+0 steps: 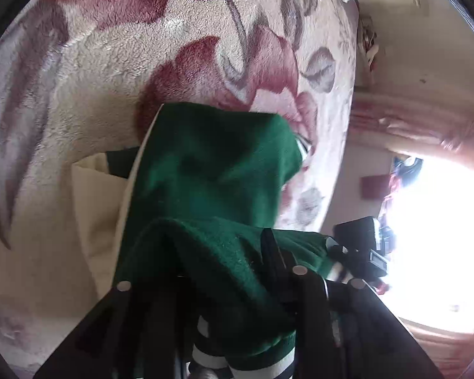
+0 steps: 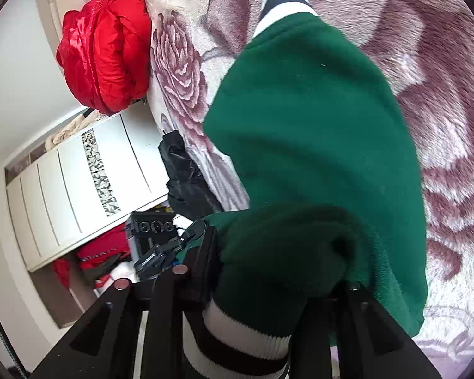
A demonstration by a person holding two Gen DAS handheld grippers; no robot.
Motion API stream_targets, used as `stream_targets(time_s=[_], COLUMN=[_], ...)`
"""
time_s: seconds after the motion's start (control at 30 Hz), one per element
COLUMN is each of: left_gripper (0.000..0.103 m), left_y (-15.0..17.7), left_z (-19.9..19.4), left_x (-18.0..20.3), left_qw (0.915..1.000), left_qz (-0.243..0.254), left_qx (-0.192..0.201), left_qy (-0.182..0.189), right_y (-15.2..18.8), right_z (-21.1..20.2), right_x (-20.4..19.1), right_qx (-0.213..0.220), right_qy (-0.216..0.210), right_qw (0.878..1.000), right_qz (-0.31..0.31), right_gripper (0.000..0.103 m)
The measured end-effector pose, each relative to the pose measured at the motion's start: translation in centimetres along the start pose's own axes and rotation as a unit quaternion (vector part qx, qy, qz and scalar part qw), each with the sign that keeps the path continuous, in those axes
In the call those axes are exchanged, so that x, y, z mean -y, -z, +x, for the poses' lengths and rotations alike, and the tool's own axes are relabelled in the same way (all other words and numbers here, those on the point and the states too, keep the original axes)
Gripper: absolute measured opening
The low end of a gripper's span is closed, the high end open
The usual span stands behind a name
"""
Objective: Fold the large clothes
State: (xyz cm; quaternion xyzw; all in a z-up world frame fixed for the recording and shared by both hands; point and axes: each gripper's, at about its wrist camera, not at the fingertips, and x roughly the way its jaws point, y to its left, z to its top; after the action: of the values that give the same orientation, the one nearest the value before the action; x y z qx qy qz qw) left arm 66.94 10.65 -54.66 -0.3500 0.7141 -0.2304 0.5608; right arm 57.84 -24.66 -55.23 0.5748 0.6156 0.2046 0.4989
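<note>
Fleece in dark green, a varsity-style jacket (image 2: 316, 126) with black-and-white striped ribbing, lies on the rose-patterned plush blanket (image 1: 110, 79) that covers the bed, its near end bunched up over both tools. In the left wrist view the left gripper (image 1: 211, 271) has green cloth draped across and between its jaws; in the right wrist view the right gripper (image 2: 268, 271) is buried under a fold, with the striped hem (image 2: 237, 341) spilling down between its arms. Whether either pair of pads presses on the cloth or has let go I cannot tell, since the fabric covers the tips.

Judging from how the near end sits doubled over the far part, the step in hand looks like laying a fold down. Doing it well means lowering both corners level with each other, keeping the edge taut between the two tools so no ridge forms, and releasing only once the layer rests flat, then drawing the fingers straight out so the fleece is not dragged along.

Much is concealed: a cream panel (image 1: 91, 195) shows near the blanket's left edge in the left view, perhaps a sleeve. The jacket's front and collar are out of sight. At the blanket's far left edge in the right view sit a red puffy bundle (image 2: 107, 50) and a black bag (image 2: 186, 177).
</note>
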Motion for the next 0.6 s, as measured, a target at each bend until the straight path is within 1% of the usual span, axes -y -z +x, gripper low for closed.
stream_targets(time_s=[0.1,0.17,0.2,0.23,0.27,0.3,0.33,0.37,0.4,0.43,0.47,0.5,0.53,0.57,0.6], left_gripper=[0.027,0.029,0.032,0.043,0.052,0.071,0.076,0.076,0.077,0.077,0.077,0.077,0.077,0.077,0.077], left_y=[-0.2,-0.2,-0.1,-0.1,-0.1,-0.3,-0.5,-0.8,-1.1,-1.3,-1.5,-1.6,-1.6,-1.4,-1.2], left_z=[-0.2,-0.7,-1.2,-1.5,-2.1,-2.6,-3.7,-4.9,-5.9,-6.7,-7.6,-7.9,-8.4,-8.8,-8.8], left_x=[-0.1,0.3,0.5,0.7,0.9,1.0,1.2,1.4,1.6,1.9,2.3,2.6,3.0,3.3,3.5], left_qw=[0.9998,0.9997,0.9996,0.9993,0.9982,0.9974,0.9957,0.9940,0.9940,0.9945,0.9945,0.9945,0.9938,0.9916,0.9873], left_qz=[-0.018,-0.021,-0.021,-0.022,-0.023,-0.023,-0.023,-0.022,-0.016,-0.006,0.009,0.018,0.033,0.049,0.067], left_qx=[0.000,0.000,0.000,-0.001,0.002,0.010,0.025,0.039,0.055,0.070,0.086,0.093,0.105,0.119,0.135], left_qy=[0.004,0.012,0.019,0.030,0.054,0.068,0.086,0.100,0.093,0.078,0.059,0.044,0.016,-0.015,-0.052], right_y=[-1.2,-1.6,-1.9,-1.8,-2.0,-2.0,-2.1,-2.2,-2.3,-2.4,-2.4,-2.7,-2.9,-3.1,-3.2], right_z=[-0.1,-0.3,-0.3,-0.4,-0.4,-0.6,-0.9,-1.3,-1.8,-2.4,-3.1,-4.0,-5.0,-5.8,-6.7], right_x=[-0.5,-0.8,-0.8,-1.2,-1.4,-1.7,-2.0,-2.2,-2.5,-3.0,-3.3,-3.9,-4.3,-4.8,-5.4], right_qx=[-0.005,-0.009,-0.010,-0.014,-0.016,-0.018,-0.017,-0.015,-0.015,-0.006,0.004,0.016,0.028,0.041,0.060], right_qy=[0.006,0.012,0.011,0.010,0.010,0.010,0.007,0.001,-0.010,-0.016,-0.020,-0.031,-0.040,-0.036,-0.013], right_qw=[1.000,1.000,1.000,1.000,1.000,1.000,1.000,1.000,1.000,1.000,1.000,0.999,0.999,0.998,0.997], right_qz=[0.014,0.016,0.016,0.015,0.015,0.014,0.012,0.012,0.010,0.003,-0.005,-0.014,-0.019,-0.030,-0.057], right_gripper=[0.035,0.035,0.035,0.035,0.037,0.044,0.047,0.050,0.059,0.062,0.064,0.064,0.064,0.069,0.077])
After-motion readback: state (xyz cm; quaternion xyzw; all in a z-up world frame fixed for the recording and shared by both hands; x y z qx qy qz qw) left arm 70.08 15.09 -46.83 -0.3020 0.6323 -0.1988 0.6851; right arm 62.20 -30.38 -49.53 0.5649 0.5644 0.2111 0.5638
